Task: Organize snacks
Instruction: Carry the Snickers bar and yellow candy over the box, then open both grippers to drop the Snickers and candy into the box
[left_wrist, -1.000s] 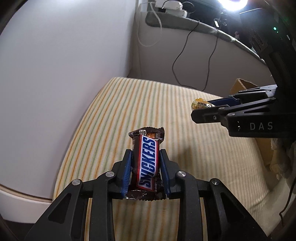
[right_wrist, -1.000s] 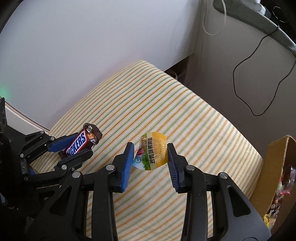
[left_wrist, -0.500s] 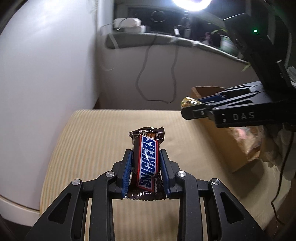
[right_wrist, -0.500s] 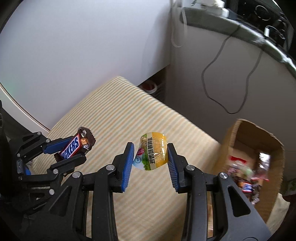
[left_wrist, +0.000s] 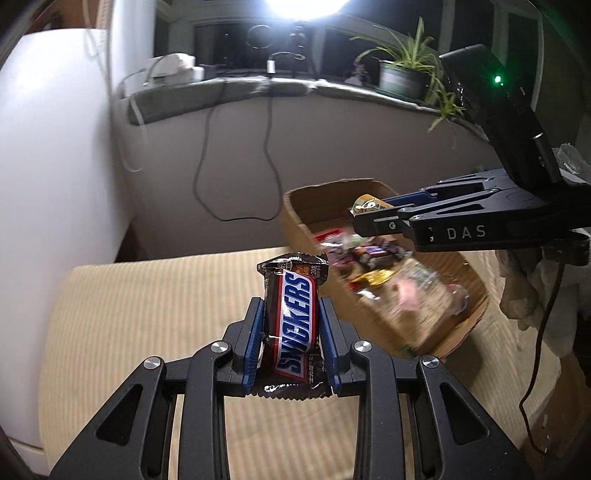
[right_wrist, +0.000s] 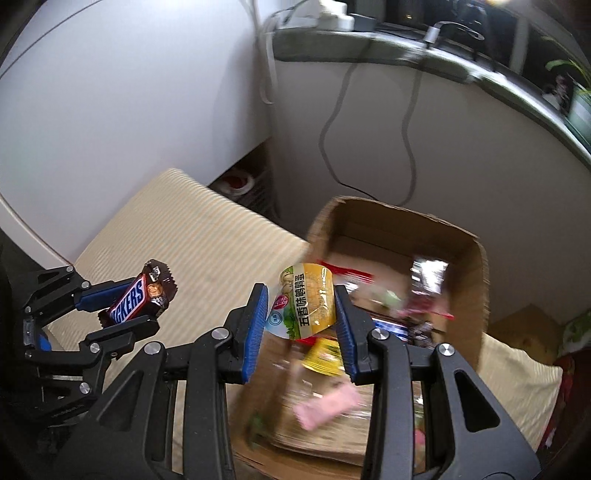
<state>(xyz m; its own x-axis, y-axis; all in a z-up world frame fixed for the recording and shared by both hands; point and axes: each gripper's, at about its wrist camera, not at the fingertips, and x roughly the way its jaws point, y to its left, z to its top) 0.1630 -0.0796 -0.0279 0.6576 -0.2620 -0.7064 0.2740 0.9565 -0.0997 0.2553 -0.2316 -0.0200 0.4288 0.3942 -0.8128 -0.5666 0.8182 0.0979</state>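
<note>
My left gripper (left_wrist: 291, 314) is shut on a Snickers bar (left_wrist: 294, 317), held in the air over the striped cushion (left_wrist: 147, 317); it also shows in the right wrist view (right_wrist: 138, 293). My right gripper (right_wrist: 301, 306) is shut on a yellow snack pouch (right_wrist: 308, 301) with green print, held above the near edge of an open cardboard box (right_wrist: 469, 280). In the left wrist view the right gripper (left_wrist: 373, 216) holds the pouch (left_wrist: 365, 205) over the box (left_wrist: 295, 218). The box holds several wrapped snacks (left_wrist: 373, 258).
A white wall (left_wrist: 55, 147) stands at the left. A grey ledge (left_wrist: 258, 88) with a potted plant (left_wrist: 402, 70) and hanging cables (left_wrist: 207, 177) runs behind the box. A bright lamp (left_wrist: 299, 5) glares at the top. A red dish (right_wrist: 236, 182) lies on the floor.
Both grippers have swung right from over the cushion toward the cardboard box, each still holding its snack. The box's inside has come into view under the right gripper.
</note>
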